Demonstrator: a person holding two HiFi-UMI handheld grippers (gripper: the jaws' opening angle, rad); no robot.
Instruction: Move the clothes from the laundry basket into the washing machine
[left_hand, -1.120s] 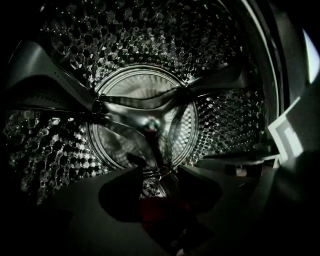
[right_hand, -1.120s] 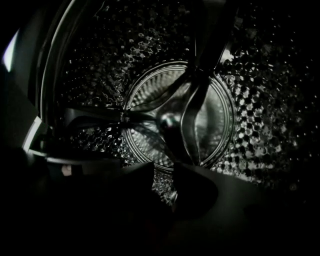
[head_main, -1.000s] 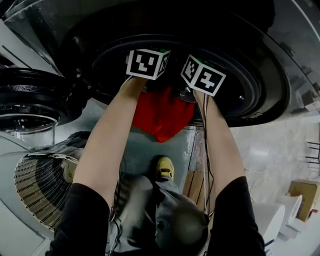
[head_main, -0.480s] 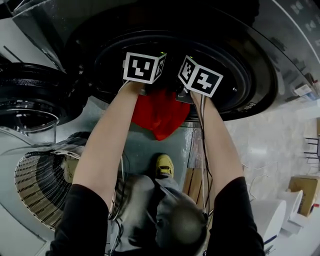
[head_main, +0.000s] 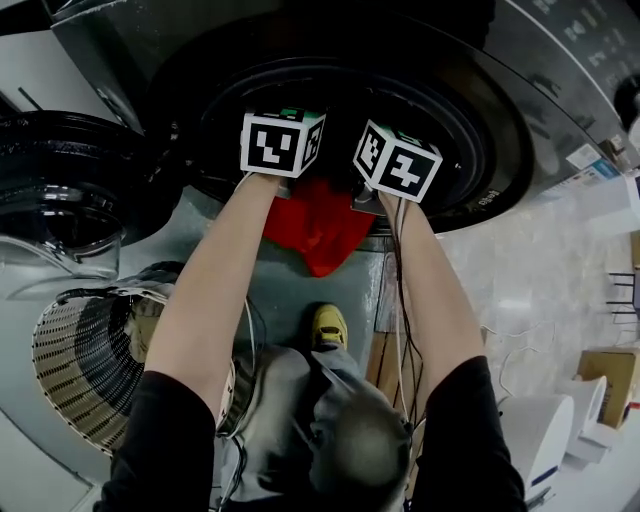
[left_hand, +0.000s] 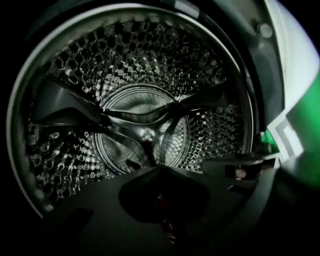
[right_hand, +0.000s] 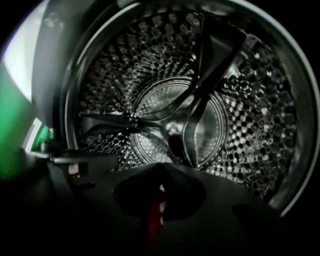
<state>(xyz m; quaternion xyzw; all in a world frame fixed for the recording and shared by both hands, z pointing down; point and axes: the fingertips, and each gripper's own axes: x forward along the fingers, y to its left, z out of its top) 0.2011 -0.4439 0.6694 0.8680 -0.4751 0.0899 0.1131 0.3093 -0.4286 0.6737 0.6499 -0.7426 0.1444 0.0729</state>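
Cloth (head_main: 318, 235), red, hangs from both my claws at the mouth of the washer (head_main: 500, 100), most of it drooping outside below the rim (head_main: 470, 205). My left claw (left_hand: 161, 180) and right claw (right_hand: 161, 176) have just been closing and each now pinches a fold, with red showing between the jaws. The drum (left_hand: 140, 100) ahead looks empty. To do this well, I judge I should keep both pinches firm, lift the hanging part over the rim, and reach deep before letting go, so nothing trails across the door seal. The basket (head_main: 85, 370) sits at my left.
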